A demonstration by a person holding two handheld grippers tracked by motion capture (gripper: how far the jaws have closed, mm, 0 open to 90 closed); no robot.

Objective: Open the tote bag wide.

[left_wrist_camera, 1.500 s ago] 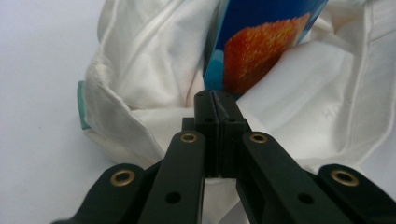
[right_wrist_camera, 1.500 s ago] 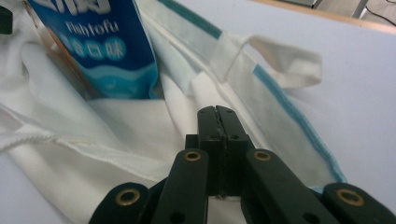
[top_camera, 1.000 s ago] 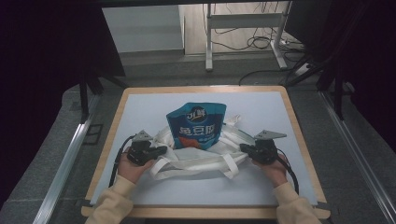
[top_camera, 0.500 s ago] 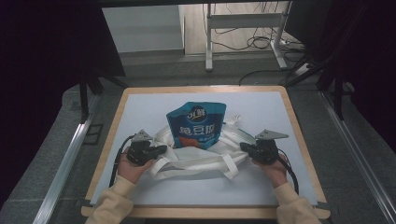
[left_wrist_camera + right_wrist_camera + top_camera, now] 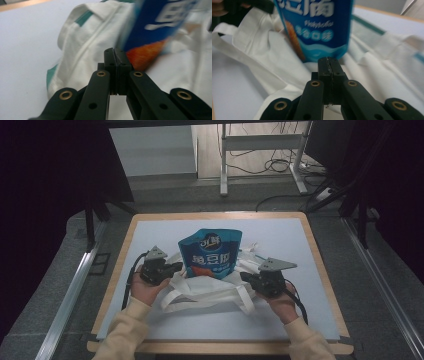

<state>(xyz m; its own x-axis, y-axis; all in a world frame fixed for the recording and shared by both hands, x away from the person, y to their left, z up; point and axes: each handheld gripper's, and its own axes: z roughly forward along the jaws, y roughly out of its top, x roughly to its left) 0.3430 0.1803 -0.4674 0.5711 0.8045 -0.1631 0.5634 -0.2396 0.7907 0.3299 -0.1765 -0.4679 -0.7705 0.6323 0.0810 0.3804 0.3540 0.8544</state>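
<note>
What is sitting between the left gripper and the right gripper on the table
In the high view, the blue snack pouch stands on the white cloth bag, both between the left gripper and the right gripper.

pouch point(image 5: 211, 254): blue, orange, white lettering; bag point(image 5: 210, 290): white, green stripes; tongs: black

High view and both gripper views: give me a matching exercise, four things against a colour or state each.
Things:
1. pouch
2. bag
3. left tool
4. table

Colour or state:
A. white cloth with green trim, crumpled
B. black jaws shut at the cloth's edge
C. blue, standing up out of the cloth
D. pale top, wooden rim

Pairs: 1-C, 2-A, 3-B, 4-D
</note>
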